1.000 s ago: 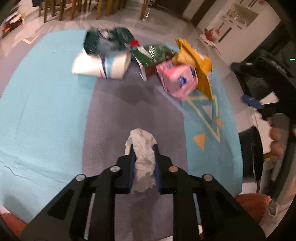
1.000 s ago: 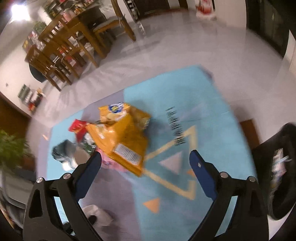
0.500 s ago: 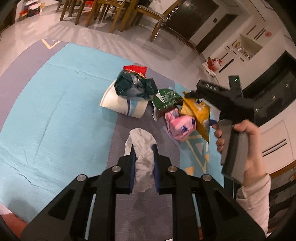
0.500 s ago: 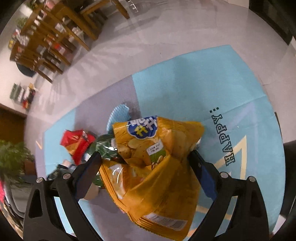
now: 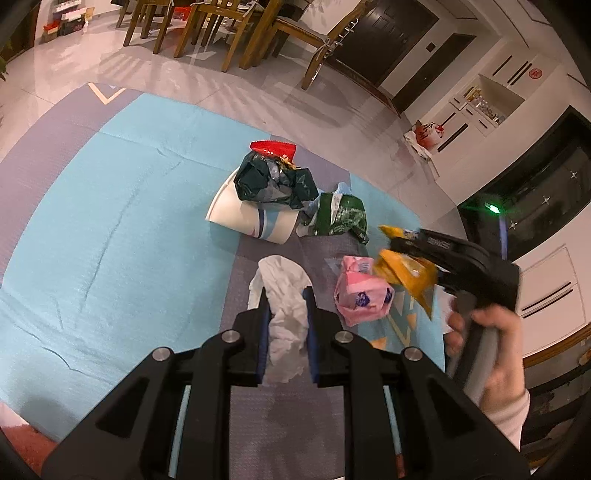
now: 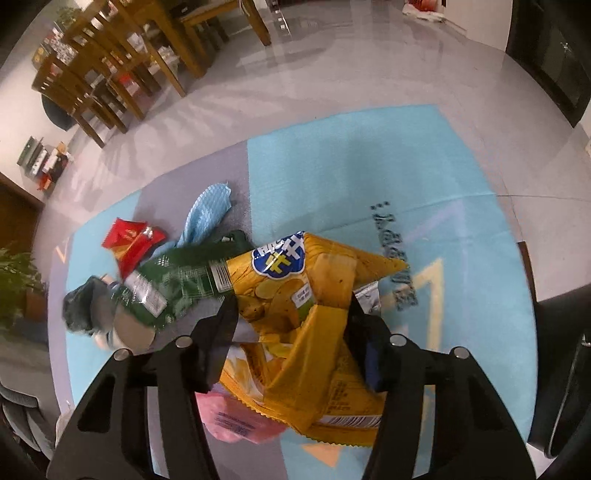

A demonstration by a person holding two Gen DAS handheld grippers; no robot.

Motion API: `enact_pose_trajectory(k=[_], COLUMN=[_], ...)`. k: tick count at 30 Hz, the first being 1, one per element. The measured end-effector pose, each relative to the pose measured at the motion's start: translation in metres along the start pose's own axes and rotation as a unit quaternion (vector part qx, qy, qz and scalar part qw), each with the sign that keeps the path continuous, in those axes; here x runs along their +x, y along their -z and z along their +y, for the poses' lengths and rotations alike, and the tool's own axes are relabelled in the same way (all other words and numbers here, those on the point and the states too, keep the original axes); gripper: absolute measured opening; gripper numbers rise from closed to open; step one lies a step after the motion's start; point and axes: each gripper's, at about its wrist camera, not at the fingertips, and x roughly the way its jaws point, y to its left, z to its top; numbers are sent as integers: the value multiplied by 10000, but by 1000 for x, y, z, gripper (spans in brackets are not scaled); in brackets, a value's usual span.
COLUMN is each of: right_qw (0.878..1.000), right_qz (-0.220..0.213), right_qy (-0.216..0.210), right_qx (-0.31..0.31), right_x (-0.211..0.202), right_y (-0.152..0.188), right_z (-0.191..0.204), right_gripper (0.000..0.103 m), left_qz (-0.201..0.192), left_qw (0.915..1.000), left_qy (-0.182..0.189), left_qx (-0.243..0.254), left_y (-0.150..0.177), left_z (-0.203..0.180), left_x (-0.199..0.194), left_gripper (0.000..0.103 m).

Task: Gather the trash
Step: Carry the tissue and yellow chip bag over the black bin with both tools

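Observation:
My left gripper (image 5: 286, 295) is shut on a crumpled white tissue (image 5: 282, 280) above the mat. My right gripper (image 6: 291, 310) has its fingers around a yellow chip bag (image 6: 295, 317) on the floor mat; the jaws press the bag's sides, closing on it. The right gripper also shows in the left wrist view (image 5: 454, 258), at the yellow bag (image 5: 406, 269). Trash lies in a pile: a pink packet (image 5: 360, 295), a green wrapper (image 5: 340, 218), a dark green bag (image 5: 273, 181) on a white paper cup (image 5: 247, 218), a red wrapper (image 5: 273, 147).
A blue and grey play mat (image 5: 110, 221) covers the floor. Wooden chairs and a table (image 5: 221, 29) stand at the back. A blue cloth (image 6: 207, 214) lies behind the pile. A dark bin edge (image 6: 561, 369) is at the right.
My right gripper has moved down onto the yellow chip bag and its jaws have narrowed around it. My left gripper still holds the tissue, lifted slightly back.

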Motion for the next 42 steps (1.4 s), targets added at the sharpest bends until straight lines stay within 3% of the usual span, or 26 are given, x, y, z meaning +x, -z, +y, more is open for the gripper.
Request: enact_pose_trajectory(k=[14,25,42], right_qw=[9971,9965,9949], right_qz=[-688,-678,-839], right_qy=[-278,-236,-205], right_qx=[-181,-437,-516], right_x=[-66,-64,-74], right_y=[42,52,56], right_z=[-1,18,19], right_gripper=[58,58,59], left_qz=[-54,-79,-93], left_qw=[9998,9989,9981], left_qy=[-175,-436,-536], left_qx=[88,152,287], left_y=[6,10,14], left_z=[-4,-3,-9], left_x=[2,6,8], left_gripper=[17,17,17])
